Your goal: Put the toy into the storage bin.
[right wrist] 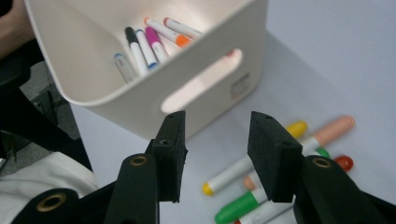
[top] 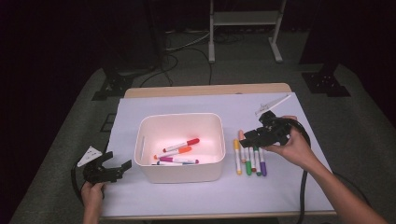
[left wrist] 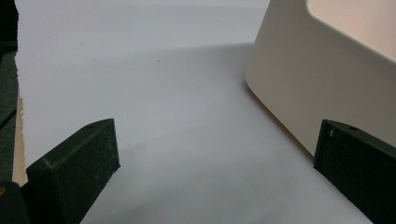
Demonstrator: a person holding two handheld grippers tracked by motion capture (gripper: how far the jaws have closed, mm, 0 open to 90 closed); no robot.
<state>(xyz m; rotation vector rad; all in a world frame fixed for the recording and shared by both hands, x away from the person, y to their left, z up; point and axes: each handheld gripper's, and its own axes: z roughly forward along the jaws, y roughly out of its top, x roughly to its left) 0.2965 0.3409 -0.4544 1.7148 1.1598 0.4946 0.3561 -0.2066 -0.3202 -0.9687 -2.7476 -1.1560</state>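
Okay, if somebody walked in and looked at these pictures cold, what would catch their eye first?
Probably the cream bin in the middle of the white-covered table, with several coloured markers lying inside it. Next, the row of loose markers on the table just right of the bin, with the right gripper above them, jaws open and nothing between them. The left gripper rests open at the bin's left side.

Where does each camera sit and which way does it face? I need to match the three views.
High view: above the table's near edge, looking forward and down; both forearms, left gripper, right gripper.
Left gripper view: low over the white sheet, open jaws, beside the bin.
Right gripper view: above the markers, facing the bin's handle side, open jaws.
Shared: the bin.
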